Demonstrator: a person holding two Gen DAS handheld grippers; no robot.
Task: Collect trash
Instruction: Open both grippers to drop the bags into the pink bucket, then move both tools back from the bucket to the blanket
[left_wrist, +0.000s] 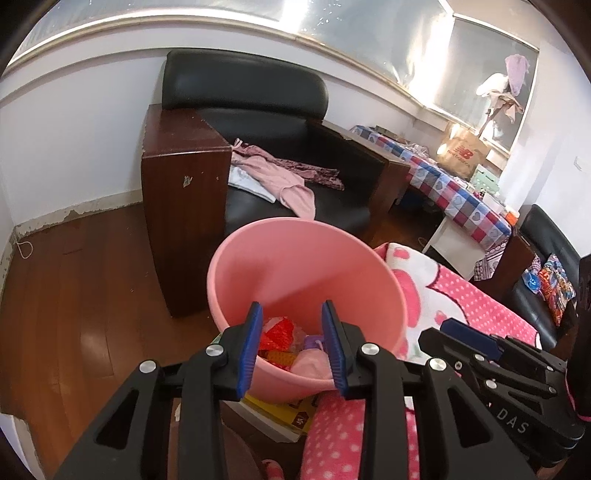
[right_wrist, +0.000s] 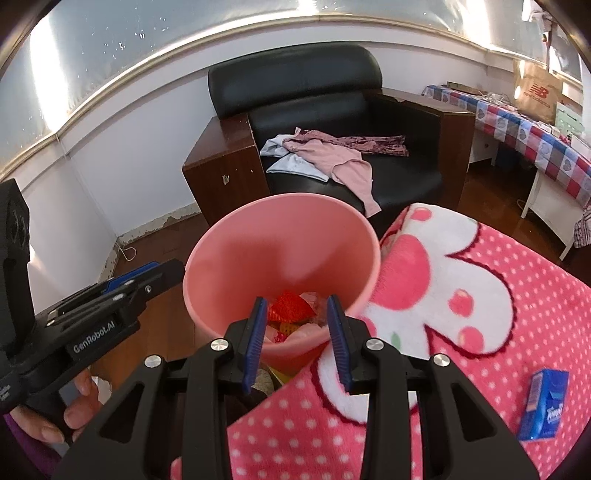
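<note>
Pink bin (right_wrist: 280, 251): holds wrappers (right_wrist: 290, 308), set beside blanket (right_wrist: 480, 295) for reach. Left claw (left_wrist: 291, 347), right claw (right_wrist: 297, 332): both wide, empty, poised over rim.

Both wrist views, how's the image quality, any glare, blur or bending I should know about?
Left wrist view: strong glare across the window, fisheye bows the sill, dark vignette at the corners, bin sharp. Right wrist view: window also blown out on the left, wall line curved, bin rim slightly soft, blue box near the edge stretched but readable.
</note>
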